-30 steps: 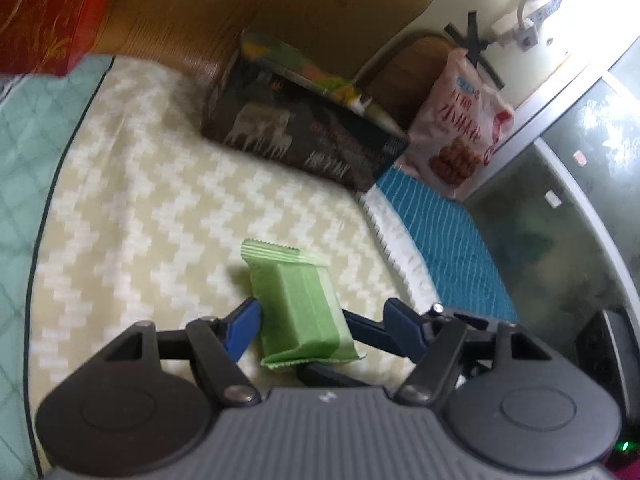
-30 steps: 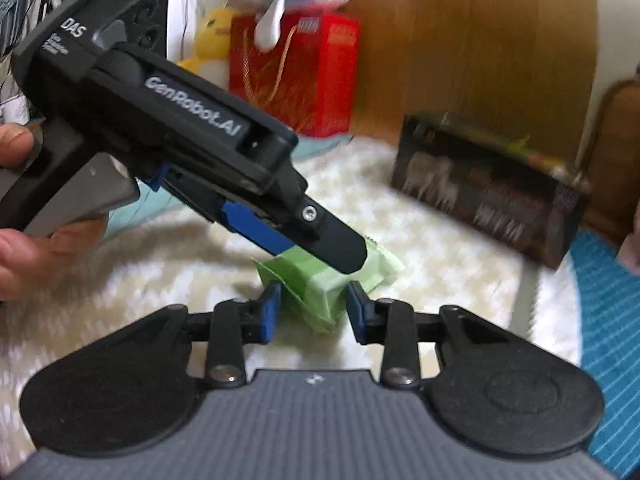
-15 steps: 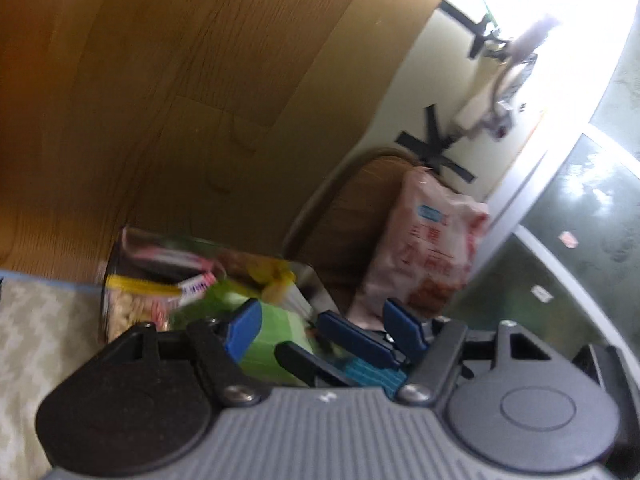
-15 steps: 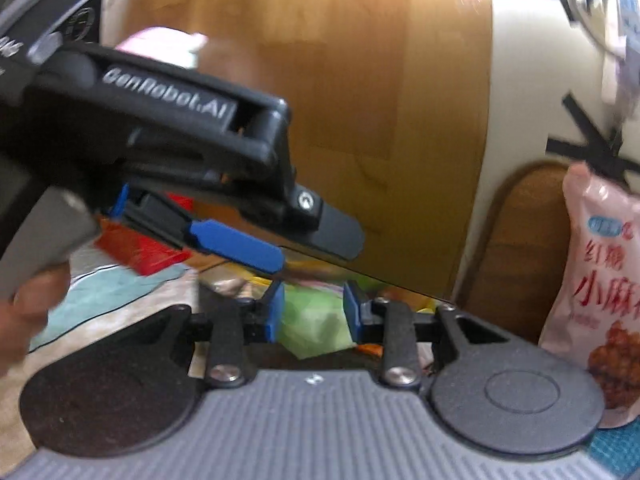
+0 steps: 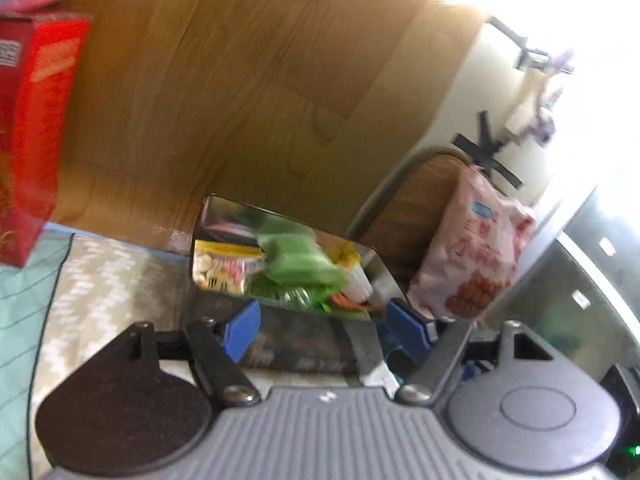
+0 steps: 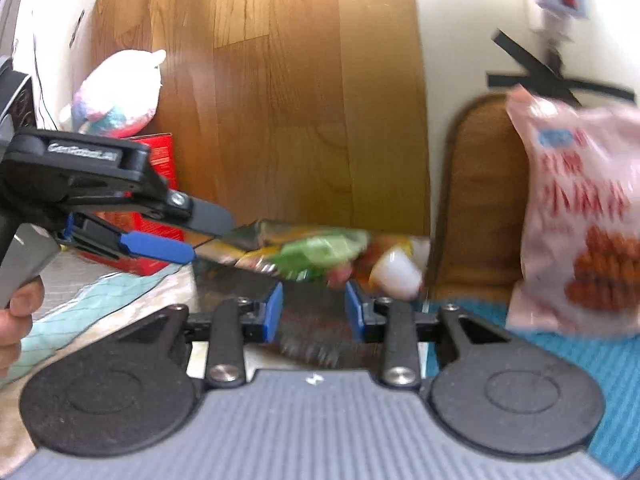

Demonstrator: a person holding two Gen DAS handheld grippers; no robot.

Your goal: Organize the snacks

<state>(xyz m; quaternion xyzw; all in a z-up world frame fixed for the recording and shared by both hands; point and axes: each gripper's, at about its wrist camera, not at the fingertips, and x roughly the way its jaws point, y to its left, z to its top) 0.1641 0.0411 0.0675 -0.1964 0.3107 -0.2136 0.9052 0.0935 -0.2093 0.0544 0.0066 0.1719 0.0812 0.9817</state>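
The left tool (image 5: 324, 330) stands about half open, its blue pads well apart with nothing pressed between them; its jaws have just been opening. The green packet (image 5: 298, 262) lies in the open box (image 5: 312, 344) at 12 o'clock from that tool, on top of the other snacks, free of both tools.

The right tool (image 6: 314, 312) has its pads closer together, a narrow gap between them, and no packet in that gap; only the dark side of the box shows behind. Its jaws have just opened a little.

In the right view the left tool comes in from 9 o'clock, a hand (image 6: 18, 312) on its trigger, its fingers (image 6: 160, 249) reaching to the near edge of the box. A pink bag (image 6: 580, 224) stands at 3 o'clock of the box, a red box (image 5: 30, 136) at 9 o'clock on the bed (image 5: 100, 280).
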